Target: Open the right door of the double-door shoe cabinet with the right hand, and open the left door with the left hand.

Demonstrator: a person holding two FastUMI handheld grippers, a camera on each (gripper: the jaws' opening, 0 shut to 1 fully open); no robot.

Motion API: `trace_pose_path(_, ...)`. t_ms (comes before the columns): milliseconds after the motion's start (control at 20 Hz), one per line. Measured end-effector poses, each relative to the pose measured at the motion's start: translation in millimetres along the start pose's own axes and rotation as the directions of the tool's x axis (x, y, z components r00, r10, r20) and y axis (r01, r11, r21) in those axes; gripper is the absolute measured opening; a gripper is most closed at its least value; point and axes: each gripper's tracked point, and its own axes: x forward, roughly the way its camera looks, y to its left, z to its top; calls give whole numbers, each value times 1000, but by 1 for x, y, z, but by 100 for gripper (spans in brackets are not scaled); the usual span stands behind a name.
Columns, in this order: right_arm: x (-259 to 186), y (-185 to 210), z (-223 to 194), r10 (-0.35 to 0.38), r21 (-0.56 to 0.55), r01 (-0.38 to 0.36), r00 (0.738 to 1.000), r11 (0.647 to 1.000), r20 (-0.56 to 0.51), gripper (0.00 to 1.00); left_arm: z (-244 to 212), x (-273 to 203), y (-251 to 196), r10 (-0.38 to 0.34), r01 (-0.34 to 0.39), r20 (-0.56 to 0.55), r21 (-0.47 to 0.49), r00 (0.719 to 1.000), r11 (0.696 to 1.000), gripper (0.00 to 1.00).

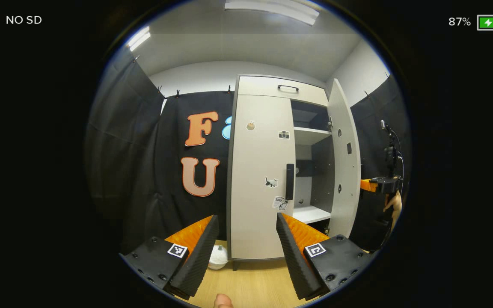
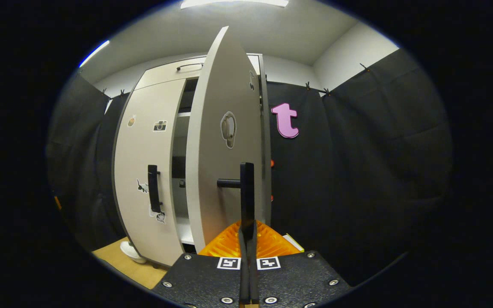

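Stickers dot the closed left door; left gripper jaws wide, right gripper jaws clamping right door's handle.

Both views are evenly and fairly brightly lit from overhead: ceiling light strips glow white and blow out to glare, with another strip at the upper left of the left gripper view. The pale shoe cabinet reads clearly; its open interior sits in shadow. The black cloth swallows detail. Fisheye distortion bows straight edges, strongest near the rim. Focus is sharp, with no motion blur.
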Motion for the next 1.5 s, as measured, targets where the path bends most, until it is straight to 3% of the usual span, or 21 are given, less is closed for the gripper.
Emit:
trace_pose_path(300,2,-23,0,-56,21,56,998,998,4,0,-4,17,-18,-35,34,-9,-42,999,999,82)
trace_pose_path(500,1,-21,-2,-21,75,21,1000,997,1,0,-10,34,-31,-37,36,-27,-34,999,999,82)
trace_pose_path(600,-3,-34,0,-67,66,66,998,996,10,1,-12,45,-41,-51,50,-30,-38,998,998,81)
trace_pose_path(700,-7,-50,3,-123,50,121,992,991,29,11,-14,57,-54,-68,67,-34,-41,997,997,81)
trace_pose_path(750,-9,-52,5,-127,55,125,991,991,39,24,-14,64,-60,-77,75,-35,-39,996,996,81)
trace_pose_path(900,-12,-46,5,-98,62,96,994,993,42,48,-17,88,-81,-91,90,-45,-22,995,996,82)
trace_pose_path(1050,-17,-54,4,-113,38,111,992,993,49,82,-20,112,-102,-118,118,-40,3,992,993,82)
trace_pose_path(1150,-16,-58,5,-119,29,118,991,993,60,93,-21,129,-114,-127,128,-34,23,991,991,82)
trace_pose_path(1500,-17,-65,4,-137,39,135,988,990,76,93,-23,201,-140,-100,102,-51,48,994,994,82)
